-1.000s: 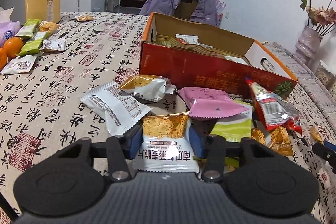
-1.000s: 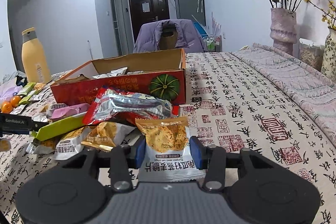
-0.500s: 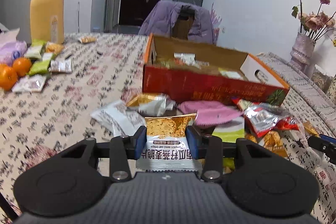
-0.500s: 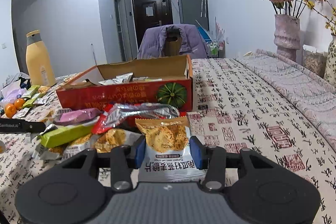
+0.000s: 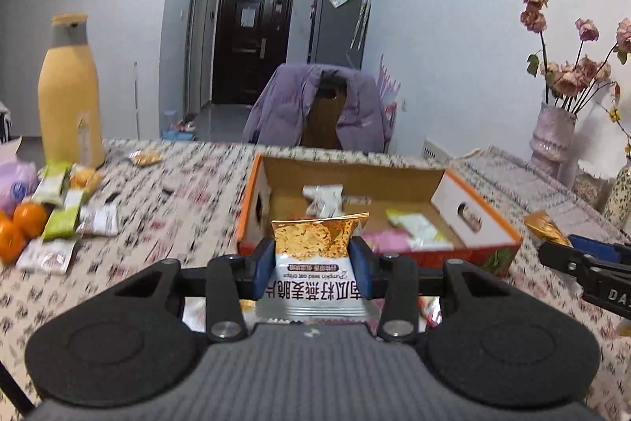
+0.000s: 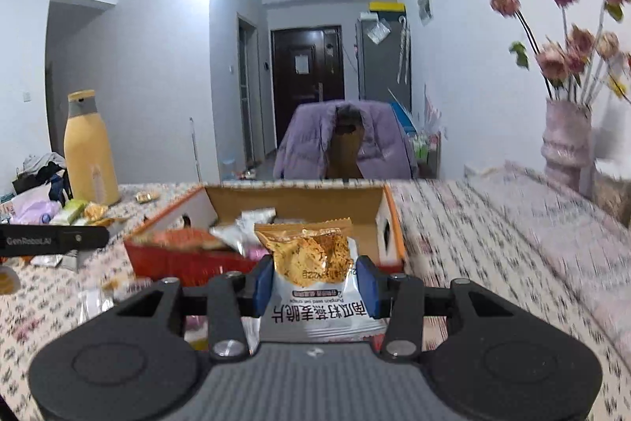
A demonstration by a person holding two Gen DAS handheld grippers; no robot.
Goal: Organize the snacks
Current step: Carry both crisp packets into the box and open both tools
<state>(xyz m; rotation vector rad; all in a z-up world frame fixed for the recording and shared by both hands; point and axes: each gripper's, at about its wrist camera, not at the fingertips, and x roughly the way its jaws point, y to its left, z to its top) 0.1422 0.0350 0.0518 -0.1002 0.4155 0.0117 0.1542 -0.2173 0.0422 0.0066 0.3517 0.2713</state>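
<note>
My left gripper [image 5: 312, 265] is shut on a white and orange oat crisp packet [image 5: 319, 263], held in the air just before the near wall of the open red cardboard box [image 5: 477, 219]. My right gripper [image 6: 317, 283] is shut on a second oat crisp packet [image 6: 315, 271], also raised in front of the same box [image 6: 177, 259]. Several snack packets lie inside the box. The right gripper's tip shows at the right edge of the left wrist view [image 5: 583, 263]; the left gripper's arm shows at the left of the right wrist view [image 6: 55, 241].
A yellow bottle [image 5: 71, 93] stands at the back left, with oranges [image 5: 19, 227] and loose snack packets [image 5: 67, 219] beside it. A vase of dried roses [image 5: 552, 141] stands at the right. A chair with a purple jacket [image 5: 319, 105] is behind the table.
Both grippers have lifted off the table with their packets and moved toward the box; the loose snack pile has dropped below the views and the box interior now shows.
</note>
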